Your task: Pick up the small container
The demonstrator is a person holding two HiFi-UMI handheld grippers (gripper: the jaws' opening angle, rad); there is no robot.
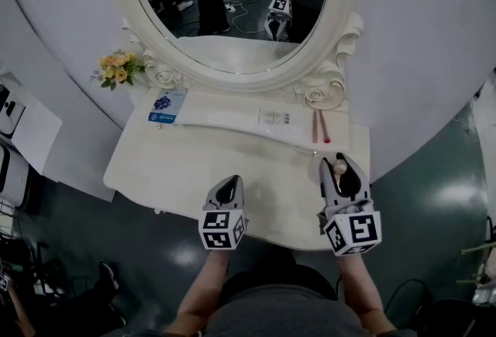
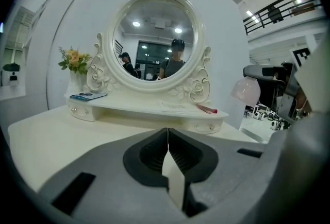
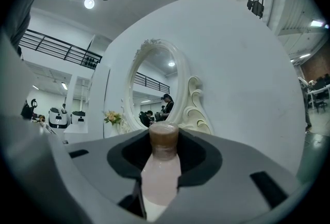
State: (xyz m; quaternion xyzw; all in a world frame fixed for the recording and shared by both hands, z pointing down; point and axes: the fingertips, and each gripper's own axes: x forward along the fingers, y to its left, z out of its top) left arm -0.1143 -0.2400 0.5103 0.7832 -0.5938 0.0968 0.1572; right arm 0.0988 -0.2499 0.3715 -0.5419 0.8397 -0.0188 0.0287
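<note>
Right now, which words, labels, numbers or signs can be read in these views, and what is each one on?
Nothing is legible.
Blue-and-white flat card on the white dresser shelf: print too small.
White printed sheet on that shelf: print too small.
Black-and-white marker cubes: patterns only, no words.
Pale pink small container with brown cap: no label shows.

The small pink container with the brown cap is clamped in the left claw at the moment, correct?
Not the left one. The small pink container with the brown cap is clamped in the right claw, as the right gripper view shows. The left claw is shut with nothing between its jaws.
</note>
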